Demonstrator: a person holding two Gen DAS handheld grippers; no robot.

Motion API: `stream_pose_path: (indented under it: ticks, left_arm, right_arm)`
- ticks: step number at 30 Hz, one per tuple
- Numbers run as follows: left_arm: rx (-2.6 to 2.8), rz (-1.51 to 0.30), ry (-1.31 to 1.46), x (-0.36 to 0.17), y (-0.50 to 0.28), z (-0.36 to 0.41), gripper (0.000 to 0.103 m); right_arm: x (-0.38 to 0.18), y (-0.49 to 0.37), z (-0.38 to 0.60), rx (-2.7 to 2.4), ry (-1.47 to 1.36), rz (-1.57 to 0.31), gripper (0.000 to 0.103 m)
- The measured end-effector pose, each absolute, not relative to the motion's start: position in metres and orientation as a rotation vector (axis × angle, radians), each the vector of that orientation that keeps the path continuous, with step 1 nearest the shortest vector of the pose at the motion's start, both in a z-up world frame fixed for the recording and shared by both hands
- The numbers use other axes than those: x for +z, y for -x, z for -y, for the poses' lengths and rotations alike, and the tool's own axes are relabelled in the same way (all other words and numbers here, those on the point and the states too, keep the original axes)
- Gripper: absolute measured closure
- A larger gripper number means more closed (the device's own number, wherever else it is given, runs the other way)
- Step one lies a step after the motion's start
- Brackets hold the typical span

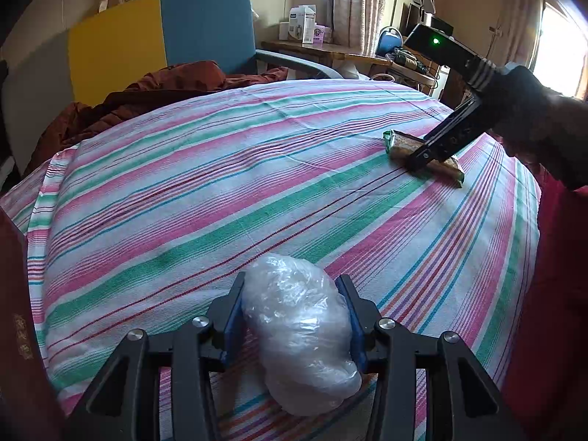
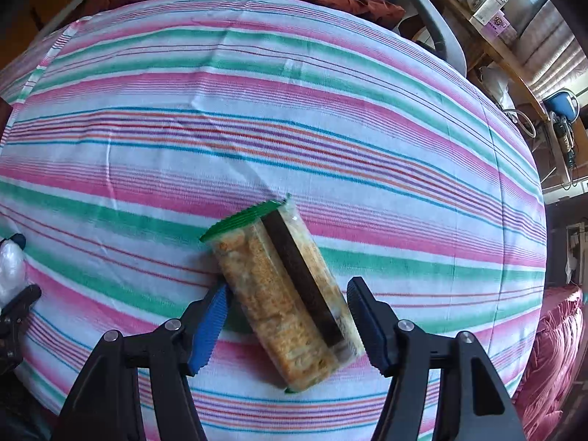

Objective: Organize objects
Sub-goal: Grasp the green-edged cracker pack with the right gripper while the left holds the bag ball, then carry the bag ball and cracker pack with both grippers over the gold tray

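Note:
A crumpled clear plastic bag (image 1: 297, 330) rests on the striped bedsheet (image 1: 220, 191) at the near edge, and my left gripper (image 1: 292, 279) is shut on it, blue pads pressing both sides. A long snack packet (image 2: 264, 294) with green ends lies slanted on the sheet at the right. My right gripper (image 2: 286, 290) points steeply down over it and is shut on it. One pad meets the packet's left edge near the tip, the other its right edge lower down. In the left wrist view the packet (image 1: 398, 143) shows under the right gripper (image 1: 419, 163), held by a gloved hand (image 1: 525, 110).
A rust-brown quilt (image 1: 154, 88) is bunched at the far edge of the bed, before a blue and yellow headboard (image 1: 161, 33). A wooden desk (image 1: 323, 49) with boxes stands beyond. A red cover (image 2: 551, 349) hangs at the right side.

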State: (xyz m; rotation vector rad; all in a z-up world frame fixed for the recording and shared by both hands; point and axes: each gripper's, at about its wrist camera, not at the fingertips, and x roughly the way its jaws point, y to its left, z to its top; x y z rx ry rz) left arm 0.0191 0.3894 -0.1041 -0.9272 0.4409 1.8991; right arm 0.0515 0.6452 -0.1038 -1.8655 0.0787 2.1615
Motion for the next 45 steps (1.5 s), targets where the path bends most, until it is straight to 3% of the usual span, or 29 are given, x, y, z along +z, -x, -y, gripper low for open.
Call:
stream_pose_path:
  ticks: [2,4,6,18,32,45]
  left_arm:
    - [1.899,-0.441,0.927,-0.104,-0.020,-0.389,0.056]
    - [1.899,-0.440,0.927,-0.104,-0.020,-0.389,0.055]
    - [1.899,-0.440,0.927,-0.104,-0.020,-0.389,0.055]
    - [1.902,-0.441,0.922,-0.104,-0.022,-0.388,0.055]
    - [1.910,-0.454,0.913,-0.104,-0.022,-0.390,0.055]
    - [1.918,-0.461,0.908,-0.104,-0.022,-0.390,0.056]
  right_arm:
    - [-0.105,-0.053,-0.650,2.163,1.857,-0.131,0.038]
    - [-0.105,-0.057,-0.653,2.157,1.852,-0.213,0.048]
    - [-0.103,-0.060,-0.649,2.149,1.846,-0.262,0.050]
    - [-0.086,-0.058,-0.575,2.315,1.617,-0.493,0.051]
    - [-0.107,-0.027,-0.555,2.288,1.684,-0.307,0.051]
    - [-0.109,-0.019,-0.549,2.318,1.677,-0.278,0.052]
